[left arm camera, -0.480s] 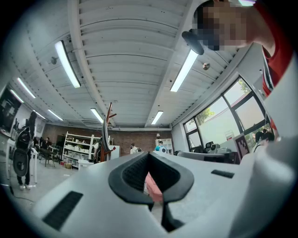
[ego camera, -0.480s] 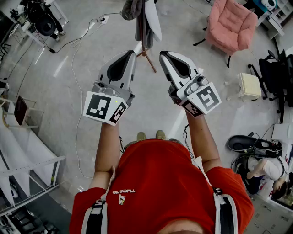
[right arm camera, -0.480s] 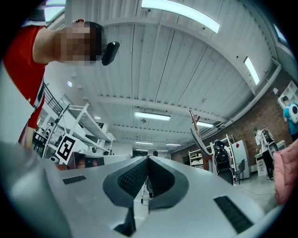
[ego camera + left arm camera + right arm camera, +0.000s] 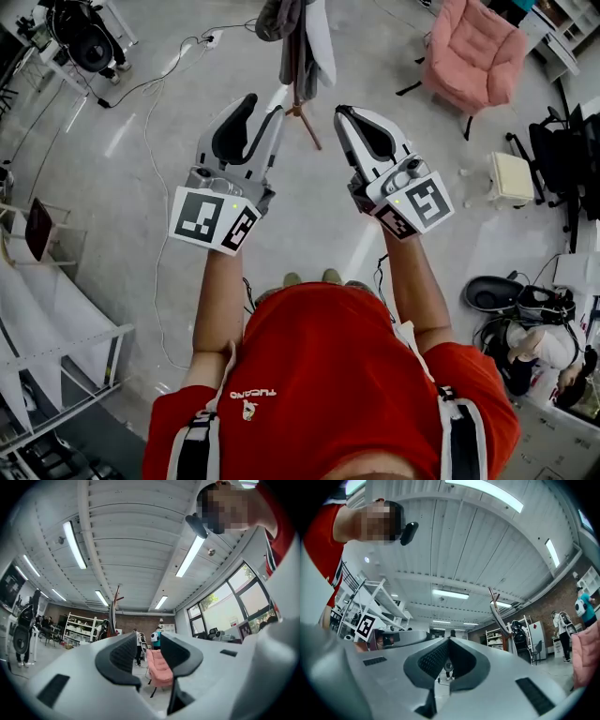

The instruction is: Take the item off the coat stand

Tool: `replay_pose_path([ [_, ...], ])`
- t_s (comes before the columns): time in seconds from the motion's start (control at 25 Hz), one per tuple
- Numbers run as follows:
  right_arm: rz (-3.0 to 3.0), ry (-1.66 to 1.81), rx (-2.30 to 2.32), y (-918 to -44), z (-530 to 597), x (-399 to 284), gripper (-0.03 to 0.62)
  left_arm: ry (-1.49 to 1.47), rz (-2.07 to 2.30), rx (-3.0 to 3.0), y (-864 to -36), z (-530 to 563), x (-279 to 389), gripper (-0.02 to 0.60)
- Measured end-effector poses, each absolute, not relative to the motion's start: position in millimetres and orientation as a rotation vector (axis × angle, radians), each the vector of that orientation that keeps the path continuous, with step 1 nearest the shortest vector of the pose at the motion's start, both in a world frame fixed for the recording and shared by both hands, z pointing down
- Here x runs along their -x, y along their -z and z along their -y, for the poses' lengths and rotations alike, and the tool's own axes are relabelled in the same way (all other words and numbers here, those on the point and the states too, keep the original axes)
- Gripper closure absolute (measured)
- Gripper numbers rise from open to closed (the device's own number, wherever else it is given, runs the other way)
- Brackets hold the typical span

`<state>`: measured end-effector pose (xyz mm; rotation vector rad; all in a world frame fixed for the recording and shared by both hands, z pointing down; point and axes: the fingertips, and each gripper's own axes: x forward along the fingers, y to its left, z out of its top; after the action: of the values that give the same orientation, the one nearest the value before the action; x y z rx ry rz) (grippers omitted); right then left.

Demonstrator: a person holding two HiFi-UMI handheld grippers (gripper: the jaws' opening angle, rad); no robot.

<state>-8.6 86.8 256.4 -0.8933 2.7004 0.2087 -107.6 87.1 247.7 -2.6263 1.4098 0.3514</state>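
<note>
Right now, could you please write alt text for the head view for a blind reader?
Seen from above, a person in red holds two grippers toward a coat stand hung with clothes. The tongs of the left gripper are apart, those of the right gripper together.

1. A grey, glossy floor (image 4: 103,281) is seen, crossed by cables (image 4: 141,89).
2. A pink armchair (image 4: 473,52) is set at the far right.
3. The ribbed white ceiling (image 4: 136,522) is lit by strip lights (image 4: 75,545).
4. Windows (image 4: 232,604) are set beside what seems a brick wall (image 4: 129,620); shelves (image 4: 79,630) are stood before it.
</note>
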Motion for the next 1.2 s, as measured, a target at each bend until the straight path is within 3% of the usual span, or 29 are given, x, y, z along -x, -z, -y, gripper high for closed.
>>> replay_pose_path([
  [0.68,-2.719,-0.198,0.965,-280.9,4.1,52.1,0.569,-0.295,-1.403,2.653,-266.6,18.2,166.3,0.359],
  [1.2,-2.737,-0.166,0.916,-298.7,173.8,20.8,0.569,-0.203,-1.513,2.619,-302.9,203.9,144.4,0.346],
])
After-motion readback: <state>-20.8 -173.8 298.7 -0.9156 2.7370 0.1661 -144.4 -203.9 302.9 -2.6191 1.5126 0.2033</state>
